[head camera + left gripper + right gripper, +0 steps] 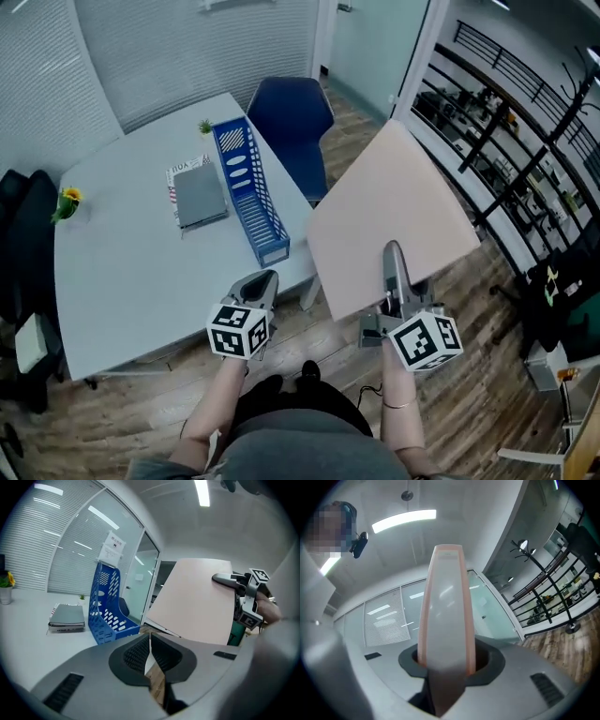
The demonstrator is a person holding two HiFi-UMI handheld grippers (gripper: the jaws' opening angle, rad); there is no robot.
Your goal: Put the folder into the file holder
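Right gripper [395, 262] is clamped on the lower edge of a pale pink folder [389, 202], one jaw on each side of it. Seen end-on from the right gripper view, the folder [446, 620] rises between the pads as two thin pink covers with a pale grey strip between them. From the head view it is a plain, flat rectangle with no visible print, held tilted in the air past the right edge of a white table [122, 272], over a wood plank floor [487, 375].

Left gripper [265, 278] hovers at the table's near edge. Its jaws are closed together with nothing between them, only a thin slit showing between the pads.

On the table stands a blue plastic file holder [251, 192], long and narrow, with oval cut-outs in its side and its low front end towards the person. It is well apart from the folder, to the folder's left. Just beside the holder's left side lies a grey-covered book on a small stack [199, 195]. A tiny potted plant [205, 126] sits at the holder's far end, and a yellow flower [67, 202] stands near the table's left edge.

A dark blue chair [291, 127] stands beyond the table's far right corner, between the file holder and the folder. Black railing [497, 122] runs along the right of the room.
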